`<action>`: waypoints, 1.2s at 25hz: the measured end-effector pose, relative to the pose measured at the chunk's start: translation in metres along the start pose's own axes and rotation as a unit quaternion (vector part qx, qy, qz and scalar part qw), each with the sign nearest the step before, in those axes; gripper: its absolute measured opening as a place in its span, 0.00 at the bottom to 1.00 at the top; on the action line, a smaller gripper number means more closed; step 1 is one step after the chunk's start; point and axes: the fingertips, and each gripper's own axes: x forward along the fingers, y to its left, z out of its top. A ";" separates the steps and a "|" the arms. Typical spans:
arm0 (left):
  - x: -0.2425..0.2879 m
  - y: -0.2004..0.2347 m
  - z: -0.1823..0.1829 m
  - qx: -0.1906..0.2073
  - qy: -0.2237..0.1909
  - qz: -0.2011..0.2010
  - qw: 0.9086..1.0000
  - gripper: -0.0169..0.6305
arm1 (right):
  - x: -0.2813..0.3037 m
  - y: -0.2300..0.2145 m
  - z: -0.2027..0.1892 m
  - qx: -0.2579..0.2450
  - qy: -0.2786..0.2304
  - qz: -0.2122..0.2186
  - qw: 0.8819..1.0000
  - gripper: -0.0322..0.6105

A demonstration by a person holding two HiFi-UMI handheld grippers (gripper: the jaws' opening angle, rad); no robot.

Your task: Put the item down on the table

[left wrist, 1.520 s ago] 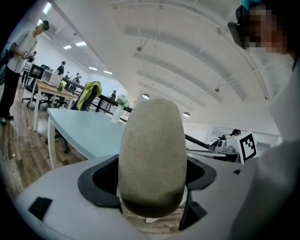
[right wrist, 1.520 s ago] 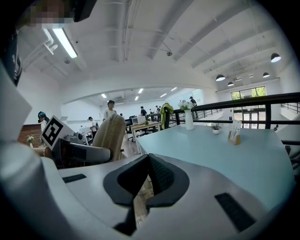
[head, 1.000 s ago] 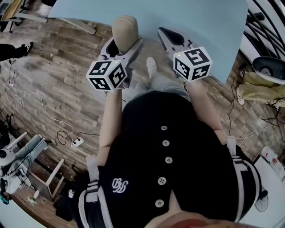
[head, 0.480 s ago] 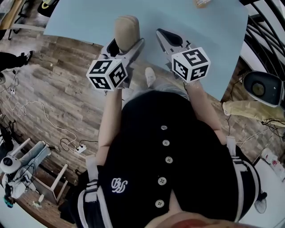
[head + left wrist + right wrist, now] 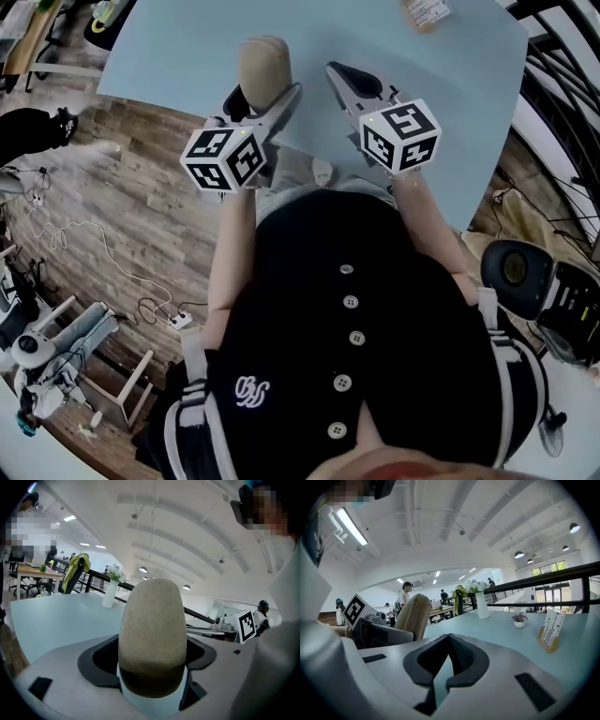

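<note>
Clamping tan, matte, round-topped oblong item (image 5: pixel 151 630): left gripper (image 5: pixel 150 667); right gripper (image 5: pixel 449 643) closed, empty.

The left gripper (image 5: pixel 149 667) clamps a tan rounded block (image 5: pixel 151 634), possibly foam, upright between its grey jaws. A pale blue tabletop (image 5: pixel 56 616) lies ahead, with a white vase (image 5: pixel 109 594) ahead-left.

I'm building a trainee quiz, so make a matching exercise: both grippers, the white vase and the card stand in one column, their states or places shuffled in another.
1 left gripper
2 right gripper
3 white vase
4 wooden card stand

A jaws together, empty
B on the table, holding flowers
C clamped on the tan rounded item
D on the table, near a small potted plant

Pairs: 1-C, 2-A, 3-B, 4-D
</note>
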 end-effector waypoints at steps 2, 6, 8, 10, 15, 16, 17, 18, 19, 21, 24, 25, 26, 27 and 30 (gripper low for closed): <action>0.006 0.000 0.003 0.004 0.003 -0.005 1.000 0.64 | 0.001 -0.005 0.002 0.003 -0.005 -0.003 1.000 0.06; 0.017 0.005 0.003 0.011 0.015 -0.017 1.000 0.64 | 0.008 -0.009 -0.004 0.013 -0.008 -0.010 1.000 0.06; 0.022 0.008 0.006 0.011 0.017 -0.026 0.999 0.64 | 0.011 -0.009 -0.007 0.016 -0.008 -0.014 1.000 0.06; 0.027 0.012 0.013 0.012 0.019 -0.037 0.999 0.64 | 0.016 -0.012 -0.004 0.018 -0.011 -0.022 1.000 0.06; 0.049 0.028 0.029 0.036 0.050 -0.074 0.995 0.64 | 0.033 -0.027 0.007 0.039 -0.019 -0.064 0.997 0.06; 0.051 0.031 0.033 0.039 0.053 -0.079 0.995 0.64 | 0.036 -0.028 0.008 0.040 -0.019 -0.069 0.997 0.06; 0.052 0.035 0.035 0.043 0.056 -0.083 0.994 0.64 | 0.039 -0.027 0.008 0.041 -0.020 -0.075 0.996 0.06; 0.054 0.040 0.035 0.048 0.061 -0.089 0.993 0.64 | 0.042 -0.028 0.007 0.044 -0.021 -0.082 0.995 0.06; 0.058 0.047 0.034 0.054 0.067 -0.095 0.992 0.64 | 0.047 -0.030 0.003 0.048 -0.023 -0.090 0.995 0.06; 0.072 0.066 0.030 0.063 0.080 -0.108 0.989 0.64 | 0.063 -0.040 -0.006 0.054 -0.024 -0.105 0.993 0.06; 0.094 0.089 0.028 0.073 0.098 -0.123 0.985 0.64 | 0.080 -0.054 -0.014 0.061 -0.022 -0.127 0.990 0.06; 0.100 0.093 0.028 0.078 0.104 -0.128 0.983 0.64 | 0.081 -0.058 -0.015 0.063 -0.021 -0.135 0.989 0.06; 0.105 0.095 0.027 0.084 0.111 -0.133 0.981 0.64 | 0.080 -0.061 -0.016 0.066 -0.022 -0.144 0.987 0.06; 0.109 0.097 0.027 0.092 0.117 -0.138 0.979 0.64 | 0.079 -0.064 -0.017 0.069 -0.022 -0.153 0.986 0.06; 0.120 0.097 0.027 0.128 0.137 -0.154 0.970 0.64 | 0.073 -0.073 -0.020 0.077 -0.022 -0.179 0.981 0.06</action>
